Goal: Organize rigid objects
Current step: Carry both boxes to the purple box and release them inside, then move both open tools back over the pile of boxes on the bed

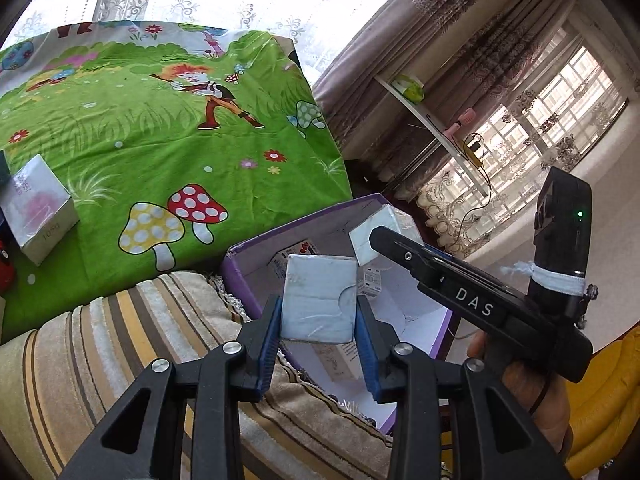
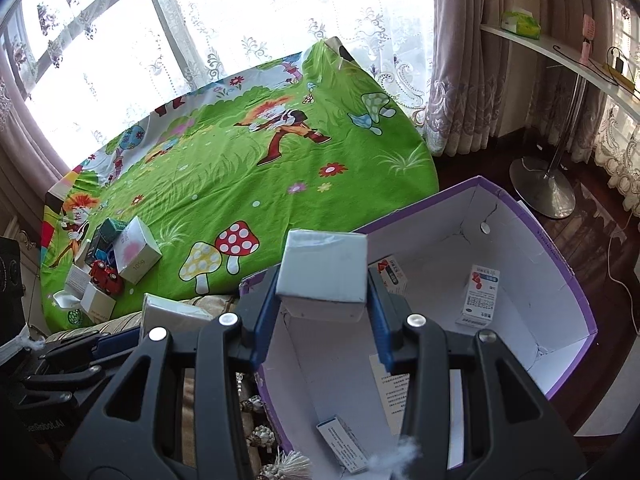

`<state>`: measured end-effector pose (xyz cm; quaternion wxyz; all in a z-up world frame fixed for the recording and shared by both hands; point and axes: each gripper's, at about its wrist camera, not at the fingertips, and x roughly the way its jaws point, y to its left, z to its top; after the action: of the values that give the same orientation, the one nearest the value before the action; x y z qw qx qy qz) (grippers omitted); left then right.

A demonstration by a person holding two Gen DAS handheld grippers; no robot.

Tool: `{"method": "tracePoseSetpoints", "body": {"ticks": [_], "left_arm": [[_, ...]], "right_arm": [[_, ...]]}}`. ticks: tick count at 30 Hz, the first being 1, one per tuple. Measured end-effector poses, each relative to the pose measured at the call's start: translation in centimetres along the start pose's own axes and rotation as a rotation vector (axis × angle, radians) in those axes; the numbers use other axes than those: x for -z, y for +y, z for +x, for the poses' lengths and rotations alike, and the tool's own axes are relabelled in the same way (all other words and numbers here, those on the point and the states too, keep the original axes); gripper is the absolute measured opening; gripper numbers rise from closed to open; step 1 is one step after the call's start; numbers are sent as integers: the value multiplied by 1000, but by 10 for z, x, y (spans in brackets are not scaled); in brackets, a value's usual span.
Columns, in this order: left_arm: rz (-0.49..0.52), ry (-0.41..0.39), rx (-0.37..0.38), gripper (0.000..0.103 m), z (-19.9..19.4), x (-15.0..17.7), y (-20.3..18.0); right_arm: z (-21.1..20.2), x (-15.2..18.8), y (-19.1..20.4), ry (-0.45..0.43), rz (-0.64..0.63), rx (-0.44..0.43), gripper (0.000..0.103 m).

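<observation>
My left gripper (image 1: 319,312) is shut on a pale grey-white box (image 1: 318,300), held over the near rim of a purple carton (image 1: 236,268). My right gripper (image 2: 323,284) is shut on a similar white box (image 2: 324,268) above the same carton (image 2: 560,276). Its white inside holds small medicine boxes (image 2: 480,296) and a leaflet. In the left wrist view the right gripper (image 1: 384,240) and its box (image 1: 384,228) hang just beyond mine. The left gripper (image 2: 120,340) shows at the lower left of the right wrist view. Several more boxes (image 2: 136,256) and a red toy car (image 2: 106,276) lie on the green sheet.
A bed with a green cartoon sheet (image 2: 260,184) fills the far side, with curtained windows behind it. A striped cushion (image 1: 120,340) lies against the carton's left side. A stand with a round metal foot (image 2: 548,192) is on the dark floor to the right.
</observation>
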<state>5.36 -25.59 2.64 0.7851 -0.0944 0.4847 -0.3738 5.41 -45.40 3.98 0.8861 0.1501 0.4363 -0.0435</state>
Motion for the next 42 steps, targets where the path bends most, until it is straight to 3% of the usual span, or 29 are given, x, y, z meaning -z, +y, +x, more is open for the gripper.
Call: {"method": "tracePoseSetpoints", "body": {"ticks": [6, 25, 42], "left_arm": [[-8, 11, 6, 49, 3, 2, 3], [-59, -13, 18, 49, -2, 4, 16], [-189, -131, 6, 49, -41, -4, 64]], "right_arm": [[0, 0, -6, 1, 21, -5, 62], [-1, 1, 6, 10, -1, -24, 66], [3, 5, 69, 51, -136, -93, 66]]}}
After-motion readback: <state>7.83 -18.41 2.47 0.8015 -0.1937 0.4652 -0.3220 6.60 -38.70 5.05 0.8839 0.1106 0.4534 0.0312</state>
